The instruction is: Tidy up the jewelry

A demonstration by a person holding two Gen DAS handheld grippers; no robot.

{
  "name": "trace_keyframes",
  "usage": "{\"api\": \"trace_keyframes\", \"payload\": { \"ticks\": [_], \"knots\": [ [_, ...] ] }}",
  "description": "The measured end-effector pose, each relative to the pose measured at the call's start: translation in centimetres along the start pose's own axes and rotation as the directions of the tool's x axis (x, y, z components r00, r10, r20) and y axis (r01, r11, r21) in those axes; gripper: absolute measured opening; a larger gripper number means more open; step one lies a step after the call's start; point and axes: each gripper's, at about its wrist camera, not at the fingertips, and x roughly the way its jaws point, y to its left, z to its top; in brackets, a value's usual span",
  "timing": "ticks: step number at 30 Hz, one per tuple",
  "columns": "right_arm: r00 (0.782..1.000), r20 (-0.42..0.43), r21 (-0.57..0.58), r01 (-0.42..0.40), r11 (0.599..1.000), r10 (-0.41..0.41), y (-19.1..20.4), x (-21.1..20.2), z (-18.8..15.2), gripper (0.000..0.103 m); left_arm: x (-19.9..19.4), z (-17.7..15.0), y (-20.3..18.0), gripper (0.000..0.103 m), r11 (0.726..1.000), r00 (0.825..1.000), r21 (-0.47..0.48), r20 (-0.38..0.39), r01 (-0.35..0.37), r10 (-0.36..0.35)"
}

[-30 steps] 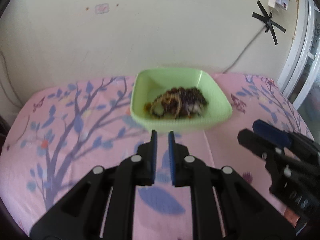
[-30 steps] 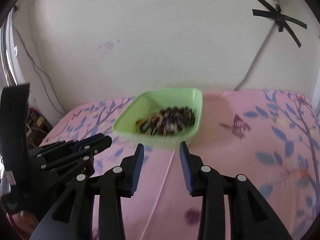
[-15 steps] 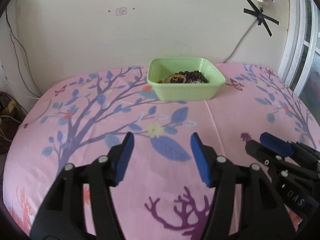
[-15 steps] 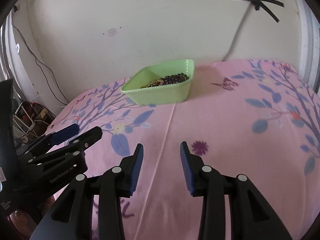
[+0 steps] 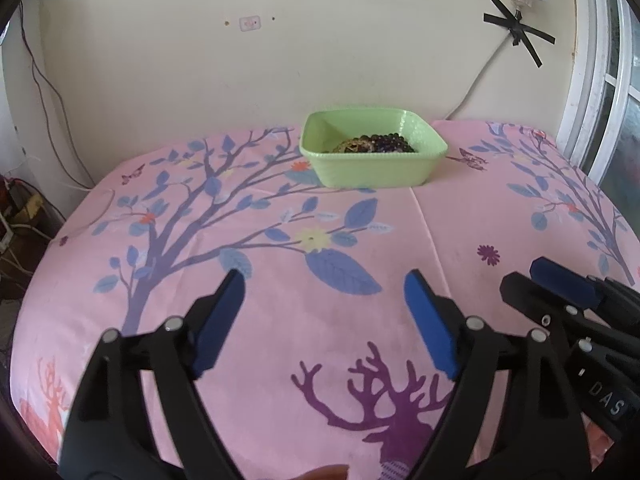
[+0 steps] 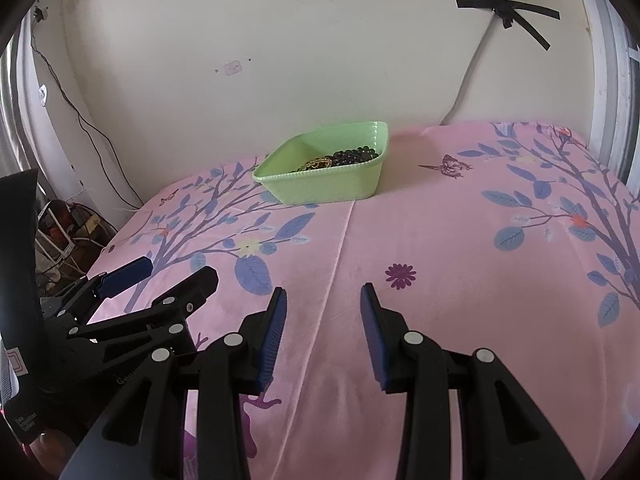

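A light green plastic bowl [image 5: 416,140] stands near the far edge of the pink cloth, close to the wall. It holds a heap of dark beaded and gold jewelry [image 5: 372,145]. It also shows in the right wrist view [image 6: 328,188] with the jewelry [image 6: 340,159] inside. My left gripper [image 5: 324,284] is wide open and empty, low over the near part of the cloth, well back from the bowl. My right gripper [image 6: 322,296] is open and empty beside it on the right, and shows in the left wrist view [image 5: 536,280].
The table is covered by a pink cloth [image 5: 360,240] with blue tree and leaf prints. A cream wall stands right behind the bowl. A cable taped with black tape [image 5: 516,36] hangs on the wall. A window frame [image 5: 592,80] is at the right; wires and clutter [image 6: 68,224] lie off the left edge.
Both grippers have pulled back from the bowl toward the near edge. The left gripper went from nearly shut to wide open. The jewelry stays in the bowl.
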Motion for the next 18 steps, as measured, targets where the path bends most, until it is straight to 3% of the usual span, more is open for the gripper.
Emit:
{"api": "trace_keyframes", "payload": {
  "ticks": [18],
  "knots": [
    [1.000, 0.006, -0.005, -0.009, 1.000, 0.009, 0.33, -0.24, -0.16, 0.011, -0.56, -0.23, 0.15, 0.093, 1.000, 1.000, -0.013, 0.006, -0.002, 0.002]
  ]
}}
